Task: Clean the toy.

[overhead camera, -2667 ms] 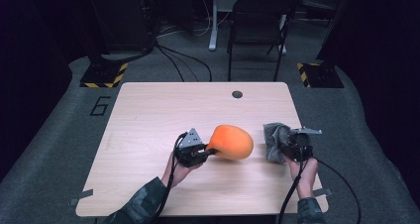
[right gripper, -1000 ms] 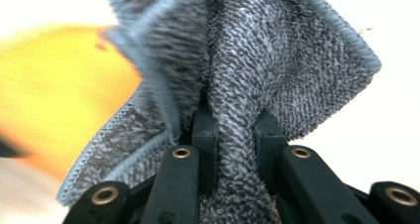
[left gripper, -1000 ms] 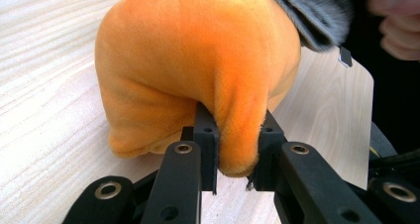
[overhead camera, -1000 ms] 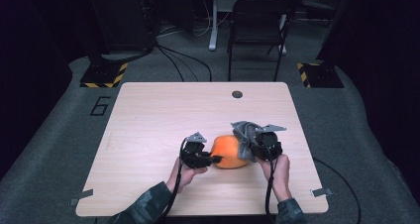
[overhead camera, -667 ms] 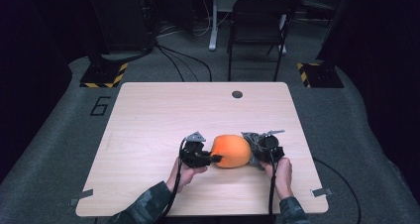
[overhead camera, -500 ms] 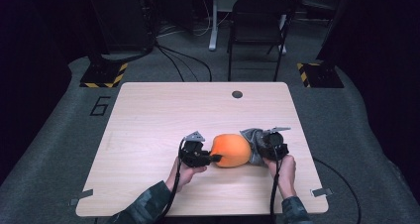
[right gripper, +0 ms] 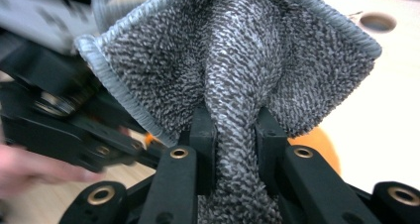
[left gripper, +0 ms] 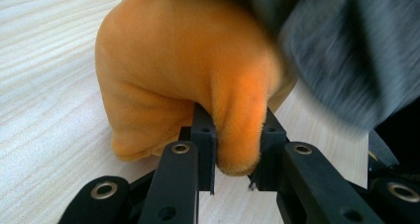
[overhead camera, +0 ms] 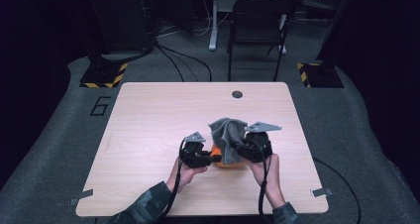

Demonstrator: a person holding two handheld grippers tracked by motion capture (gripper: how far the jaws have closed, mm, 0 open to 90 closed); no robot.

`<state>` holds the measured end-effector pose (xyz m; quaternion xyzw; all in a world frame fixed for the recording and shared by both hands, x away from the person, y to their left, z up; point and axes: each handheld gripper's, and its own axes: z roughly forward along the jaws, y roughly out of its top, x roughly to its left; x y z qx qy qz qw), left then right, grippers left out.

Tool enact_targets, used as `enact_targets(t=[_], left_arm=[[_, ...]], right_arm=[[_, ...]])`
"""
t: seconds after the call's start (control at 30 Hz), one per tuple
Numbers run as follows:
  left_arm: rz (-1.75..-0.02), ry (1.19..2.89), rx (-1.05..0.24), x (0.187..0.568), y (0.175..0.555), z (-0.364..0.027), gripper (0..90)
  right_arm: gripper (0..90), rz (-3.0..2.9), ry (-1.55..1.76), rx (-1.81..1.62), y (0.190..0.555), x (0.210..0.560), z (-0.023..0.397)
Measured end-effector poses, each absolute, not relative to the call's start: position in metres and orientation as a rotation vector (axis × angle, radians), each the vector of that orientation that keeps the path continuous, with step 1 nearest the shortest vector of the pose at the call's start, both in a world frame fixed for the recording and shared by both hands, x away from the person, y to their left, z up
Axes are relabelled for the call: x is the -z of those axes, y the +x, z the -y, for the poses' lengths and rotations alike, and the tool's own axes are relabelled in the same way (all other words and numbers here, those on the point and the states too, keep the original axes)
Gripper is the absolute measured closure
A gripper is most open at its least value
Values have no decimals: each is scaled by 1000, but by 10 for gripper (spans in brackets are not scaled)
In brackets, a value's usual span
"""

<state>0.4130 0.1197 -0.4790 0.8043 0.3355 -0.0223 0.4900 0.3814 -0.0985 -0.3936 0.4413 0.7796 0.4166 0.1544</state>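
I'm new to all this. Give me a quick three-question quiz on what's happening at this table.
1. True or false: the left gripper is pinching the orange plush toy.
2. What does the right gripper hold? A) a sponge B) a grey cloth C) a cup
3. In the high view, where is the grey cloth relative to the orange plush toy?

Key
1. True: a fold of the toy sits clamped between its jaws.
2. B: the grey cloth is bunched between its jaws.
3. Raised over it, covering most of it from the camera; whether they touch is unclear.
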Motion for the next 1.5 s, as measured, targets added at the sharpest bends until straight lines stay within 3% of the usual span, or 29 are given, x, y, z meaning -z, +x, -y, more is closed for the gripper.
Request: enact_targets(t=[0.23, 0.67, 1.0, 1.23, 1.5], left_arm=[[-820, 1960, 54, 483, 415, -120, 763], [-826, 1945, 72, 484, 414, -117, 761], [-833, 1919, 87, 485, 416, -121, 760], [-842, 1917, 94, 485, 417, -123, 758], [-835, 1914, 88, 486, 418, -122, 756]], right_arm=[[753, -2208, 1255, -997, 391, 416, 100], [753, -2149, 1513, -846, 416, 457, 153], [752, -2206, 1577, -650, 433, 497, 157], [752, -2178, 1551, -671, 429, 475, 164], [752, -2062, 1374, -1056, 387, 384, 157]])
